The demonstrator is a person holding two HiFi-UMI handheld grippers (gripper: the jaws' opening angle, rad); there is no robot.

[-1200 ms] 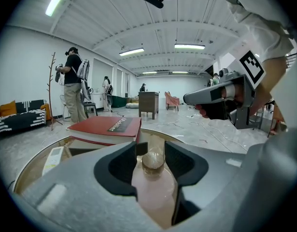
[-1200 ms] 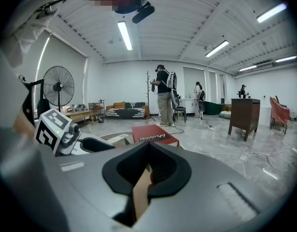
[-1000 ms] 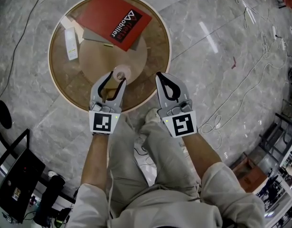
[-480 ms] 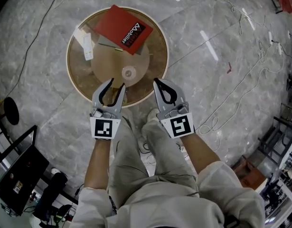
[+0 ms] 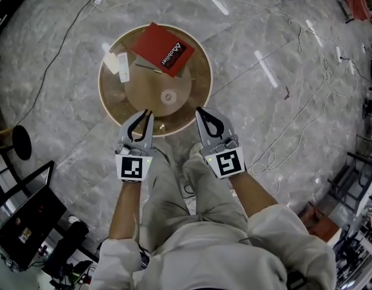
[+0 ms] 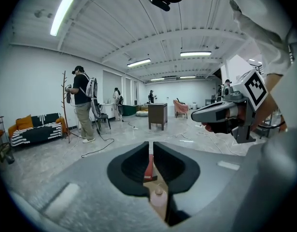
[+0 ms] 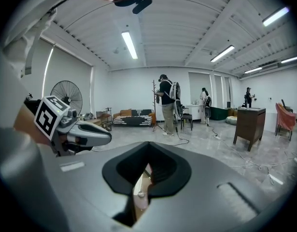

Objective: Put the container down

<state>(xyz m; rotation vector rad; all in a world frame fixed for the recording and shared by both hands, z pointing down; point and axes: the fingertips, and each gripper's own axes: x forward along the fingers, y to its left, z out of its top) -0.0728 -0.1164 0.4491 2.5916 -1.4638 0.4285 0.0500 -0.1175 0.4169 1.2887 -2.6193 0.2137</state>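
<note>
The container [image 5: 168,96], a small beige round pot, stands alone on the round wooden table [image 5: 113,98], free of both grippers. It also shows low between the jaws as the container [image 6: 159,194] and the container [image 7: 140,193]. My left gripper [image 5: 146,113] hovers over the table's near rim, a short way back from the pot. Its jaws are closing, with a thin gap left and nothing between them, as the left gripper [image 6: 151,151] shows. My right gripper [image 5: 201,110] is beside it, shut and empty, also seen as the right gripper [image 7: 148,161].
A red book [image 5: 163,48] lies over a grey one at the table's far side, with a white remote [image 5: 122,67] to its left. Cables trail over the marble floor [image 5: 282,53]. My legs are below the grippers. People, a sofa and a cabinet stand across the room.
The left gripper, open around the container a second ago, has drawn back toward me and left it on the table. Its jaws have narrowed. The table looks smaller and farther.
</note>
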